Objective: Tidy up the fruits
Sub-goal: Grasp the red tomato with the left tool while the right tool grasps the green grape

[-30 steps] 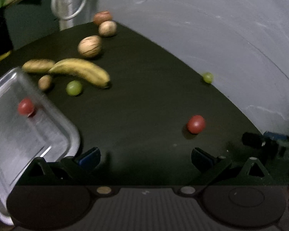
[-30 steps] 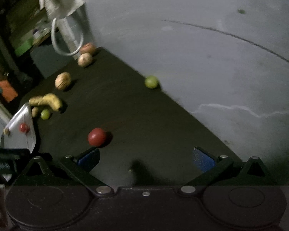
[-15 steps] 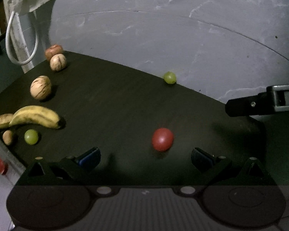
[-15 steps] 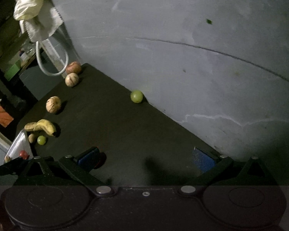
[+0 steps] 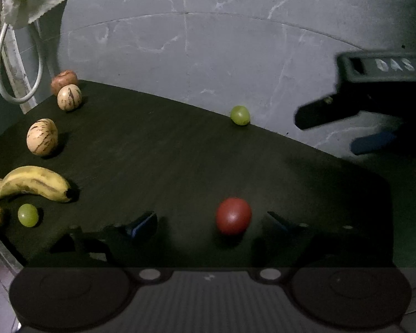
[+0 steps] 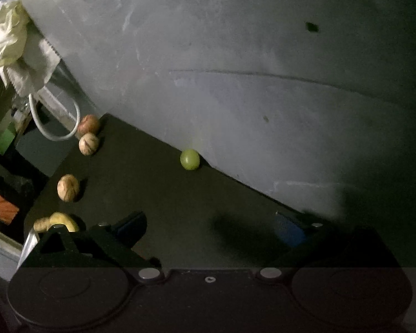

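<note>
Red round tomato (image 5: 233, 216) sits between your left gripper (image 5: 212, 220), spread wide | right gripper (image 6: 210, 229) wide, empty | risk: nudged, it rolls across dark tabletop (image 5: 166, 152).

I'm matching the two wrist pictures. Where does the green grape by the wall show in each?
Left wrist: the green grape sits upper centre-right, at the table's far edge against the grey wall.
Right wrist: the same grape sits just left of centre, where table meets wall.
Shared landmark: the reddish fruit at the table's far corner.
</note>
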The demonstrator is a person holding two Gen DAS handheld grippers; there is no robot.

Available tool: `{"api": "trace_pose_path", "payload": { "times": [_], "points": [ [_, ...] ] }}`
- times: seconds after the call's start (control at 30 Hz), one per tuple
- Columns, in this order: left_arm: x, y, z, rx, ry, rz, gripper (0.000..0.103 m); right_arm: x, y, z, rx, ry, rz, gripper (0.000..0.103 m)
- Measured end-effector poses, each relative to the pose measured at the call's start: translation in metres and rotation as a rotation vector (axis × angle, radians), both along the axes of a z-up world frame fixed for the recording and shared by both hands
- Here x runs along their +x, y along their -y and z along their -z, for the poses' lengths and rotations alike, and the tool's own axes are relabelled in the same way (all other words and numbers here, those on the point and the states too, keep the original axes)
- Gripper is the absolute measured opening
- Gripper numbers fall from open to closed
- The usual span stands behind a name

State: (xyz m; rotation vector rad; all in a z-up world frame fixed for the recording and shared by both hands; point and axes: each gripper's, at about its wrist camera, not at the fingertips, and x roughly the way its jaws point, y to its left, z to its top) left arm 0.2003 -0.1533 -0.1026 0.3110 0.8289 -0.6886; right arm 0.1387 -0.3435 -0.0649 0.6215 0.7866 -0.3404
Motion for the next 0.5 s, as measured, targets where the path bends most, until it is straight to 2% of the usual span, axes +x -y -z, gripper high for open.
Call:
{"api": "trace_pose_path", "payload": {
  "times": [0.1, 0.3, 0.5],
  "points": [
    [0.002, 0.0, 0.001, -0.012, -0.007, 0.012, 0.08, 0.009, 0.001, -0.001, 0.018, 0.005, 0.0, 0.091],
    [0.005, 0.002, 0.004, -0.034, -0.031, 0.026, 0.062, 0.026, -0.002, -0.001, 0.038, 0.001, -0.028, 0.079],
    [0.01, 0.0, 0.006, -0.052, -0.051, 0.008, 0.053, 0.042, -0.005, 0.003, 0.034, -0.011, -0.047, 0.07]
  ]
}}
